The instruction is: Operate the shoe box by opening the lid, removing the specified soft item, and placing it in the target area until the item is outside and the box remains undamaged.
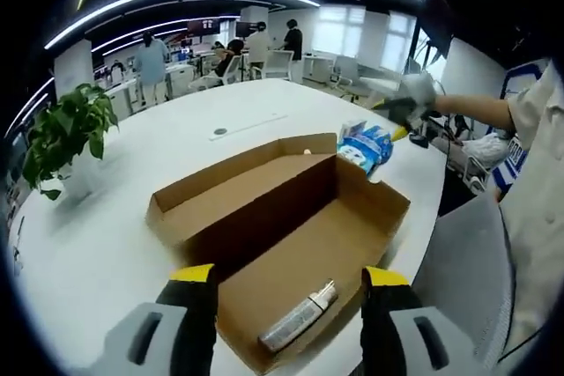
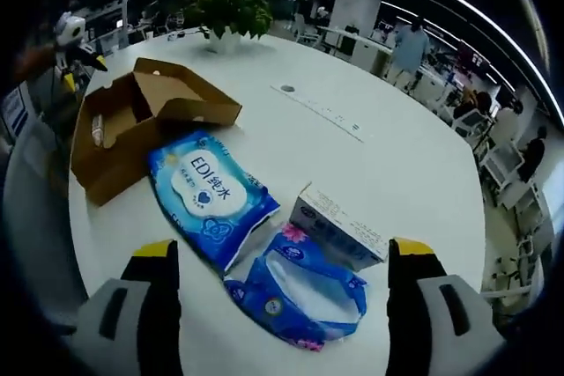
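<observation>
An open brown shoe box (image 1: 291, 217) lies on the white round table (image 1: 176, 138), its lid (image 1: 229, 173) folded back on the far side. A grey tube (image 1: 300, 316) lies on the box floor near the front edge. My left gripper (image 1: 289, 276) is open, its yellow-tipped jaws standing wide over the box's near end. A blue wet-wipes pack (image 2: 207, 191) lies flat on the table just outside the box (image 2: 132, 121). My right gripper (image 2: 283, 248) is open above the wipes pack and a blue tissue pack (image 2: 300, 292), holding nothing. A gloved hand holds the right gripper (image 1: 407, 99) past the box.
A small white carton (image 2: 339, 226) lies beside the tissue pack. A potted plant (image 1: 66, 129) stands at the table's far side. A slot plate (image 2: 322, 112) is set in the tabletop. Desks, chairs and people fill the room behind. A person's sleeve (image 1: 538, 156) is at the right.
</observation>
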### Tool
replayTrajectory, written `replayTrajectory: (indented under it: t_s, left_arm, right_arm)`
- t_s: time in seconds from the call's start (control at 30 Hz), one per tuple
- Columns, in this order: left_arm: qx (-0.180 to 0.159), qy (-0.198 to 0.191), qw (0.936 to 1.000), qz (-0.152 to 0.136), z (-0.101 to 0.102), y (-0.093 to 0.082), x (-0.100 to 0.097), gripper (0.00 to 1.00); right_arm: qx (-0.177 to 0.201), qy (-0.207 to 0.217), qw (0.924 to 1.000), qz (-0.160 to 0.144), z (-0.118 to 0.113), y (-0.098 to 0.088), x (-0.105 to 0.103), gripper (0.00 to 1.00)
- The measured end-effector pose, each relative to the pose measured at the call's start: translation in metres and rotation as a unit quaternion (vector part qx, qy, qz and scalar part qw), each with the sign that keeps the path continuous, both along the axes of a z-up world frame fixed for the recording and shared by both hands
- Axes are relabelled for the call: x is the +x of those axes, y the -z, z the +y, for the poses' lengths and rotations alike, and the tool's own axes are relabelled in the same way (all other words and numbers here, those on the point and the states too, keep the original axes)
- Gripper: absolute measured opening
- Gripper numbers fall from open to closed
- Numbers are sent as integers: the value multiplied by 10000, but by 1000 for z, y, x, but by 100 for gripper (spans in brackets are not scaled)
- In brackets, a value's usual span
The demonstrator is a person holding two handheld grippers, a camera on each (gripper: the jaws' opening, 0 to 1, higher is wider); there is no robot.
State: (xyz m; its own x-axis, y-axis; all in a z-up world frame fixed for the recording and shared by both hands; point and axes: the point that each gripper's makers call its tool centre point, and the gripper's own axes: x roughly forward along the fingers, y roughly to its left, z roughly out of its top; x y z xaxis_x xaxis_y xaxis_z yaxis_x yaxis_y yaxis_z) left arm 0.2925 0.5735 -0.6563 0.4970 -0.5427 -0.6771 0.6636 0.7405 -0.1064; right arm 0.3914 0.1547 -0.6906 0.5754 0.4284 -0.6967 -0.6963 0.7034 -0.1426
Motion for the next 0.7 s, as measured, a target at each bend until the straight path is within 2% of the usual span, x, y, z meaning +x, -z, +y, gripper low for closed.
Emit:
replayTrajectory:
  t_s: [0.27,0.7]
  left_arm:
    - [209,369,9990,132,-1,9,3,66]
    - [522,1012,9926,434,-5,25,8,66]
  right_arm:
    - [197,116,9995,-218,6,-10,-14,96]
    - [460,205,9980,-392,24,-28,-48,96]
